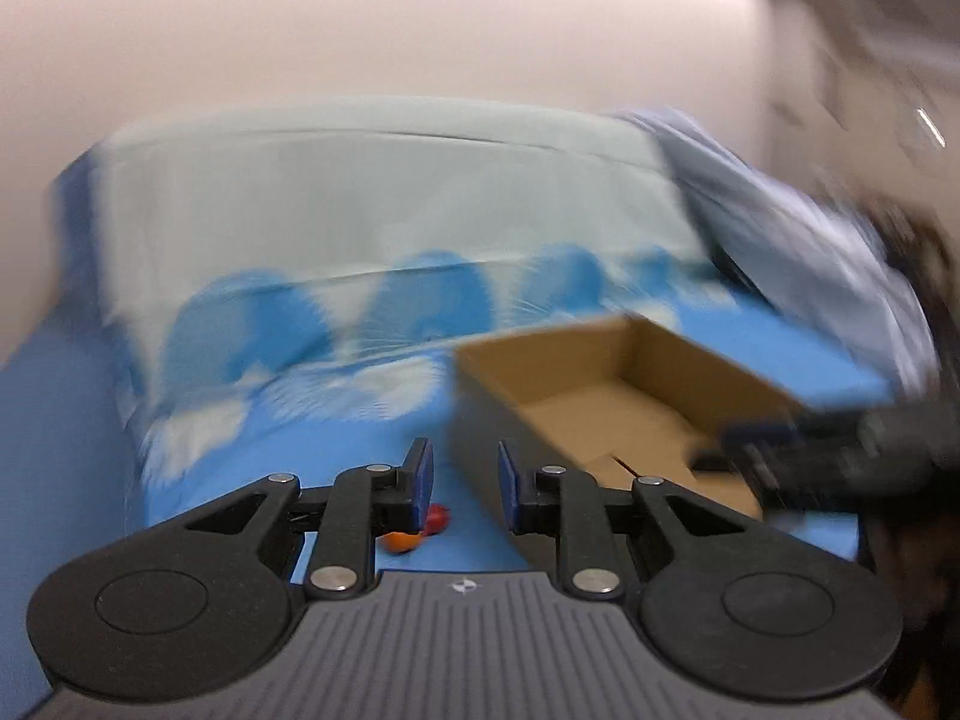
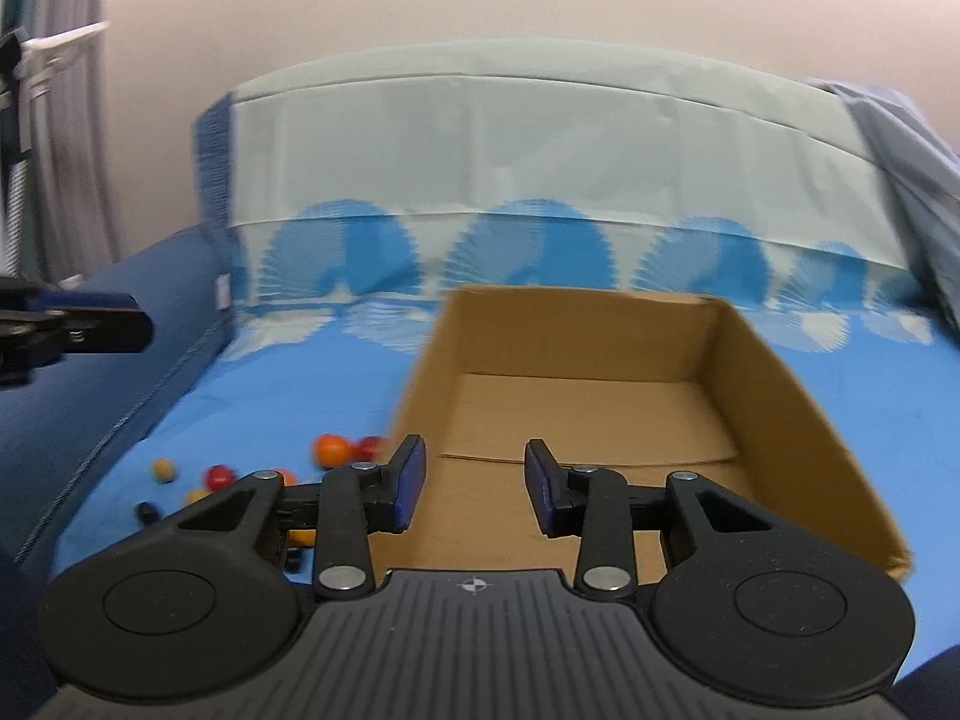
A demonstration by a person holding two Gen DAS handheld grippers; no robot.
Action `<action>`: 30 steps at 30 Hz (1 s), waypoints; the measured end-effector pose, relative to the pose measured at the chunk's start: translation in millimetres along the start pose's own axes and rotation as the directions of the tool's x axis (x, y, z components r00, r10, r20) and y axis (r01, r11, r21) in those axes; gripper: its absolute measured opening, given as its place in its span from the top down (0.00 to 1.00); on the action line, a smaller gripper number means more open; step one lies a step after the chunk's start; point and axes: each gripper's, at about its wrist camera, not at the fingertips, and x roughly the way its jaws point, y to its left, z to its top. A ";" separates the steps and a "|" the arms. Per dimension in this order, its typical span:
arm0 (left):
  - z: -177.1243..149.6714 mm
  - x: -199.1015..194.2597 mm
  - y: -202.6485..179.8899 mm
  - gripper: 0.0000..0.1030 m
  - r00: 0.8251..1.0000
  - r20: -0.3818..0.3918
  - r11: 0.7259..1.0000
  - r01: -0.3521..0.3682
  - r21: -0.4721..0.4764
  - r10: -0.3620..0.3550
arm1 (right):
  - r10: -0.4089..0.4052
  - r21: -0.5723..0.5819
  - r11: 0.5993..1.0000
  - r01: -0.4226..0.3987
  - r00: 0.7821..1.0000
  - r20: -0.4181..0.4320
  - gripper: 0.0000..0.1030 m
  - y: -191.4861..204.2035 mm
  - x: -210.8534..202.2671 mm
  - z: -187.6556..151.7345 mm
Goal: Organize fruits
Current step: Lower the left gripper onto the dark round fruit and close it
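Observation:
An empty cardboard box (image 2: pixel 780 372) lies on a blue bed sheet (image 2: pixel 288 384). Left of it several small fruits are scattered, among them an orange one (image 2: pixel 333 450), a red one (image 2: pixel 219 476), a yellow one (image 2: pixel 163 470) and a dark one (image 2: pixel 146 511). My right gripper (image 2: pixel 475 480) hovers over the box's near end, its jaws narrowly apart and empty. In the blurred left wrist view my left gripper (image 1: pixel 465 480) hangs beside the box (image 1: pixel 690 360), a narrow gap between its pads and nothing in it. An orange fruit (image 1: pixel 399 540) and a red fruit (image 1: pixel 438 516) lie below its left finger.
A pale pillow (image 2: pixel 540 144) with blue fan patterns stands behind the box against a plain wall. A dark blue bolster (image 2: pixel 108 372) runs along the left, and a crumpled light blue cloth (image 1: pixel 780 228) lies at the right. The left gripper (image 2: pixel 90 324) shows at the right wrist view's left edge.

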 end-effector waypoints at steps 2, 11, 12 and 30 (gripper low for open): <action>-18.7 0.5 29.2 0.75 0.998 -0.001 0.984 -0.059 -0.169 0.059 | 0.038 -0.024 0.999 -0.038 0.999 0.002 0.63 13.8 1.5 -1.3; -55.4 23.5 69.8 0.75 0.964 -0.158 0.909 -0.255 -0.331 0.212 | 0.178 -0.164 0.968 -0.190 0.980 -0.083 0.63 88.1 35.6 -21.9; -56.4 25.5 76.8 0.75 0.959 -0.180 0.901 -0.269 -0.340 0.219 | 0.185 -0.180 0.963 -0.199 0.978 -0.094 0.63 95.7 39.9 -24.1; -89.3 88.4 130.5 0.64 0.791 -0.577 0.801 -0.472 -0.369 0.201 | 0.066 -0.161 0.979 -0.123 0.944 -0.324 0.53 118.9 152.0 -59.1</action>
